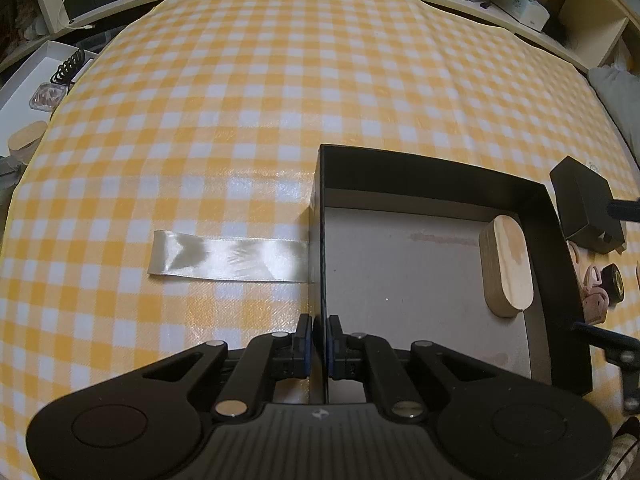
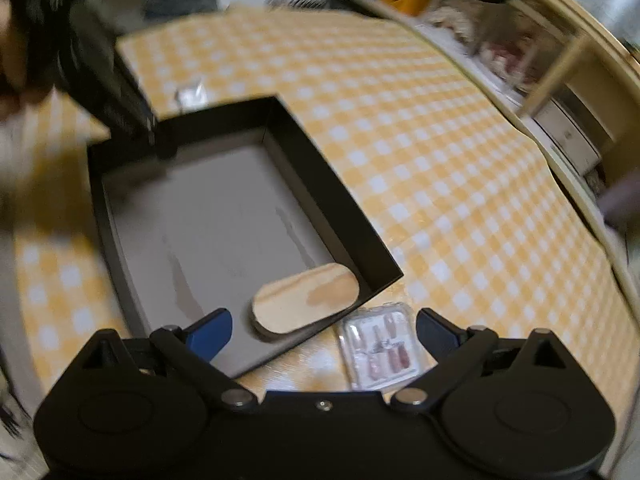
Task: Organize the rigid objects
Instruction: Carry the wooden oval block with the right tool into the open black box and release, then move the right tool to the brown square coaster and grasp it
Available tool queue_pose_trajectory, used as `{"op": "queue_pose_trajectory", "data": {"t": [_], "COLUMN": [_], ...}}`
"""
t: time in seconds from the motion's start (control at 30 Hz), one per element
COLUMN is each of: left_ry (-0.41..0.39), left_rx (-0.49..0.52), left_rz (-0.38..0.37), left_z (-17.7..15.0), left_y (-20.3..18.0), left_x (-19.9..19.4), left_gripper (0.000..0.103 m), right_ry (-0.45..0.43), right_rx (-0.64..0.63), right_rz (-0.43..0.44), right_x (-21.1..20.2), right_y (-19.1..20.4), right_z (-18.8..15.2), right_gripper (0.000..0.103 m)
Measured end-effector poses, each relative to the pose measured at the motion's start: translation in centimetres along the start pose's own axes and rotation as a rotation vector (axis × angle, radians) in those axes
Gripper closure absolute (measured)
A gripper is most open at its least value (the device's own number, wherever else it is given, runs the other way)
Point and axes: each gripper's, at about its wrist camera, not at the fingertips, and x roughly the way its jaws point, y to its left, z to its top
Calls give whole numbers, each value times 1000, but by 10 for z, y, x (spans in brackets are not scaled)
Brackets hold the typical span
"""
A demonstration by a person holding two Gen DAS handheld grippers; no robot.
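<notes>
My left tongs (image 1: 319, 344) pinch the box (image 1: 322, 240) wall; right tongs (image 2: 324, 330) gape, empty, the clear case (image 2: 378, 350) just ahead, lengthwise between them.

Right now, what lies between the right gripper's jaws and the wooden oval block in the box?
In the right wrist view, the black box's near wall stands between the open right gripper and the wooden oval block. A clear plastic case lies beside it.

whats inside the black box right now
Only one thing shows inside the black box: an oval wooden block lying flat on the grey floor near a corner. The rest of the floor looks bare, though the left gripper, clamped on one wall, hides a small strip.
</notes>
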Motion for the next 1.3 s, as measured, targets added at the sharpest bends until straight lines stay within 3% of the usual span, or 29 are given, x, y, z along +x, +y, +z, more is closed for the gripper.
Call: {"op": "queue_pose_trajectory", "data": {"t": [0.2, 0.43, 0.83, 1.13, 1.2, 1.3], "left_ry": [0, 0, -10, -6, -6, -6], "left_rx": [-1, 5, 5, 12, 13, 14], "left_rz": [3, 8, 19, 30, 32, 33], "left_z": [-1, 0, 3, 2, 2, 2], "left_y": [-4, -9, -25, -37, -37, -37], "left_x": [-1, -4, -6, -5, -6, -5], "left_gripper": [95, 95, 96, 95, 96, 96], "right_ry": [-139, -249, -401, -387, -338, -255], "right_rx": [214, 408, 742, 989, 1055, 1185], "right_rz": [23, -18, -211, -427, -471, -464], "right_x": [-34, -67, -108, -111, -104, -88], "right_y": [-10, -28, -85, -145, -157, -178], "right_z": [-16, -32, -71, -124, -137, -156], "right_gripper": [3, 0, 0, 0, 0, 0]}}
